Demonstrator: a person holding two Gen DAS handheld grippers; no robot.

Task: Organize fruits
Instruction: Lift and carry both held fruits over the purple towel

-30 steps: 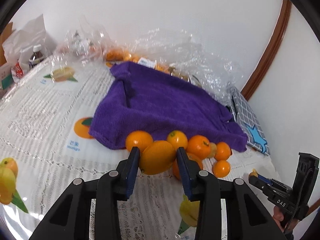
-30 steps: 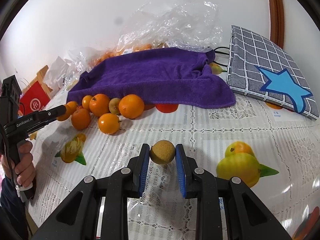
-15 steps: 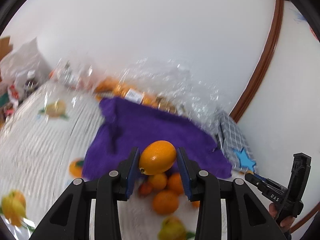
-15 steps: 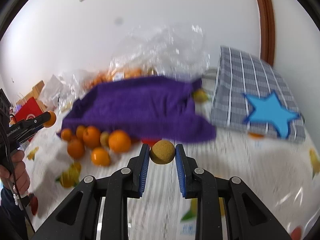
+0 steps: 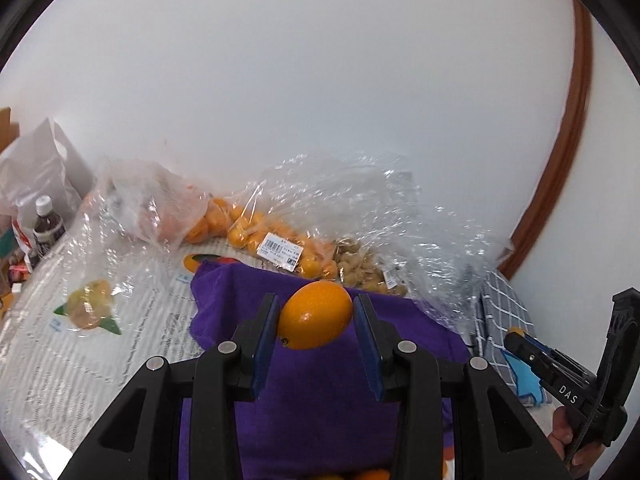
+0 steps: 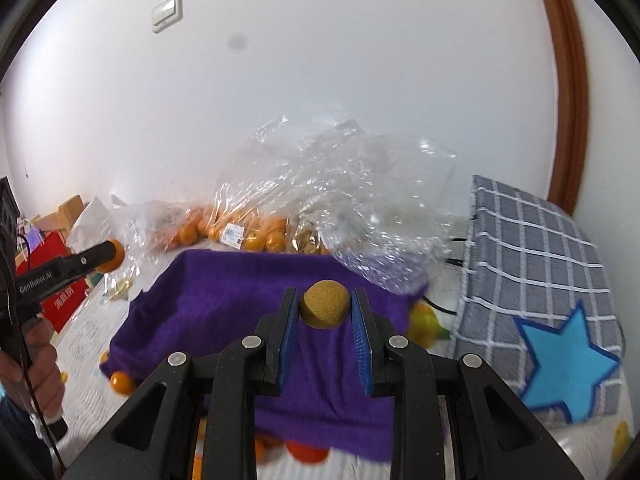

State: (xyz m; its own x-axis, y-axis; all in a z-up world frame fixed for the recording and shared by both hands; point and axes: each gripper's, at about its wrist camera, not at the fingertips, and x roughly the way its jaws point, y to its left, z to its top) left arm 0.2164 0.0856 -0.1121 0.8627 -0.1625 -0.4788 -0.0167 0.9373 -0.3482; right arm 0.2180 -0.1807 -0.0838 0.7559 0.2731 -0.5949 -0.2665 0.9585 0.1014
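My left gripper (image 5: 315, 316) is shut on an oval orange mango (image 5: 316, 316), held in the air above the purple towel (image 5: 320, 400). My right gripper (image 6: 325, 309) is shut on a small round brown fruit (image 6: 325, 309), also lifted over the purple towel (image 6: 224, 300). In the right wrist view the left gripper (image 6: 108, 256) shows at the far left with the orange fruit at its tip. In the left wrist view the right gripper (image 5: 516, 338) shows at the far right. Loose oranges (image 6: 122, 383) lie at the towel's near edge.
Clear plastic bags of oranges (image 5: 276, 240) and of pale brown fruit (image 5: 360, 268) sit behind the towel by the wall. A grey checked cushion with a blue star (image 6: 552, 300) lies at the right. A bottle (image 5: 48, 224), a white bag and a red box (image 6: 60, 292) stand at the left.
Both grippers rose from the table and moved forward over the purple towel, each carrying its fruit. The pile of oranges dropped toward the bottom of the views.
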